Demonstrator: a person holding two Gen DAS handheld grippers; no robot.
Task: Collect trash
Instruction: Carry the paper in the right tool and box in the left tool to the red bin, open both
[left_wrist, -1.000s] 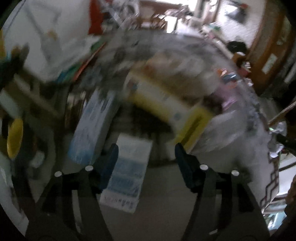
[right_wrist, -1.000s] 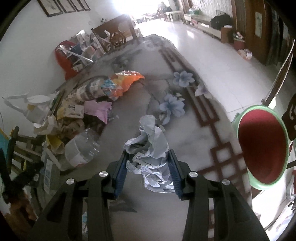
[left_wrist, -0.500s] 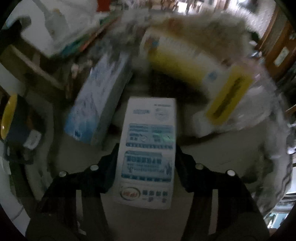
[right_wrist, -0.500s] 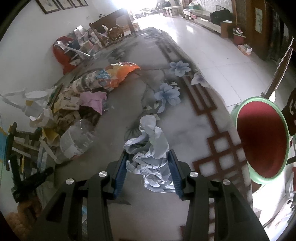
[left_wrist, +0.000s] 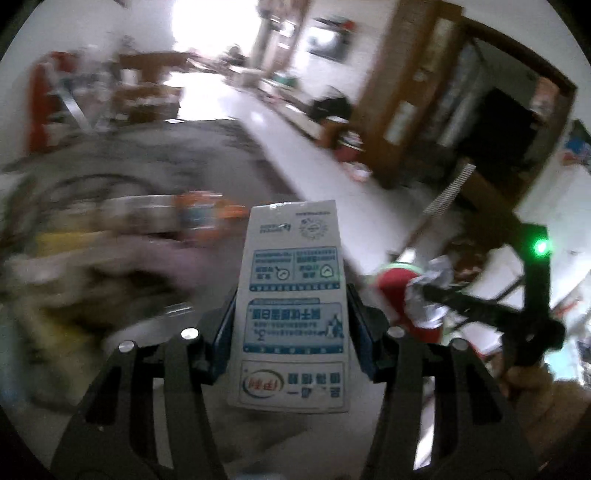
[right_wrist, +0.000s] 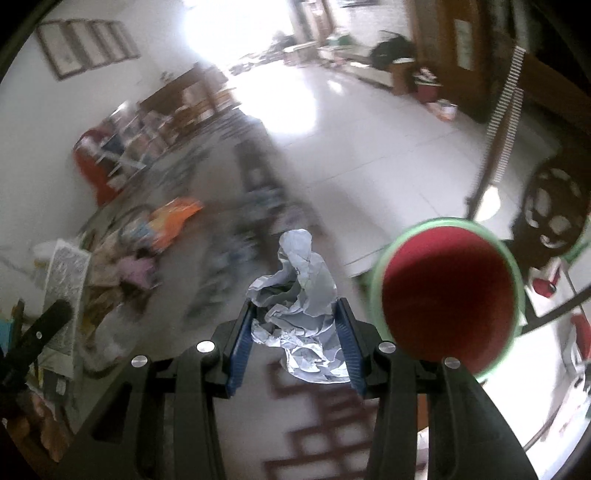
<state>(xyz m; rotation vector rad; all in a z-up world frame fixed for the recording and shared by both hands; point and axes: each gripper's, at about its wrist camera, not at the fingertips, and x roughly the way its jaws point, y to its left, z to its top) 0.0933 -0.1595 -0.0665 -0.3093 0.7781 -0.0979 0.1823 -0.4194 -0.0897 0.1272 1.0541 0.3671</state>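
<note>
Left gripper (left_wrist: 291, 314) jaws clamp flat carton (left_wrist: 293, 306); right gripper (right_wrist: 295, 332) jaws clamp crumpled paper (right_wrist: 299, 295). Red bin (right_wrist: 447, 295) just right of them (nothing dropped yet); litter pile (right_wrist: 147, 243) remains on desk, far left.

Each fisheye camera is sitting just behind its own jaws, looking forward along them. The left view is facing across the blurred grey patterned counter (left_wrist: 207, 147) toward the bright room, close on what it is carrying. The right view is looking down the same counter. Both are sharing the red bin with the green rim (right_wrist: 448, 295) (left_wrist: 397, 280).
</note>
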